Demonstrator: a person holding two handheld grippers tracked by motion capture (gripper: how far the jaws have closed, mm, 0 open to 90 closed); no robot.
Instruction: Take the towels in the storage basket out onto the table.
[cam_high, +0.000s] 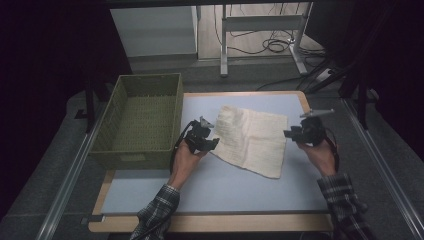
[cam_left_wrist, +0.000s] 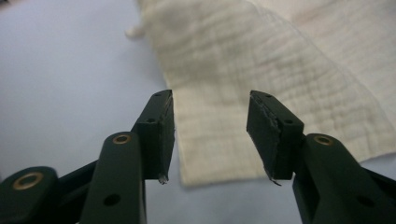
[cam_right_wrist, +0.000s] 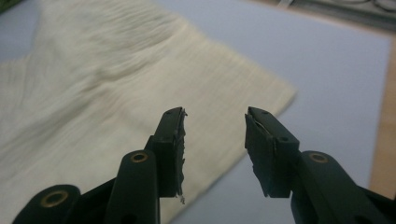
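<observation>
High view: the cloth (cam_high: 252, 139) lies flat mid-surface (cam_high: 225, 185) between both grippers, its left edge just beside the left gripper (cam_high: 212, 142), its right corner just beside the right gripper (cam_high: 288, 133); both sets of jaws stand apart, empty, neither clearly nearer.

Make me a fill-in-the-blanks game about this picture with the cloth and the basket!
1. The cream cloth lies on the ____ table.
2. The green basket has ____ inside it.
3. The left gripper and right gripper both have their jaws ____.

Missing words: blue; nothing; open
</observation>
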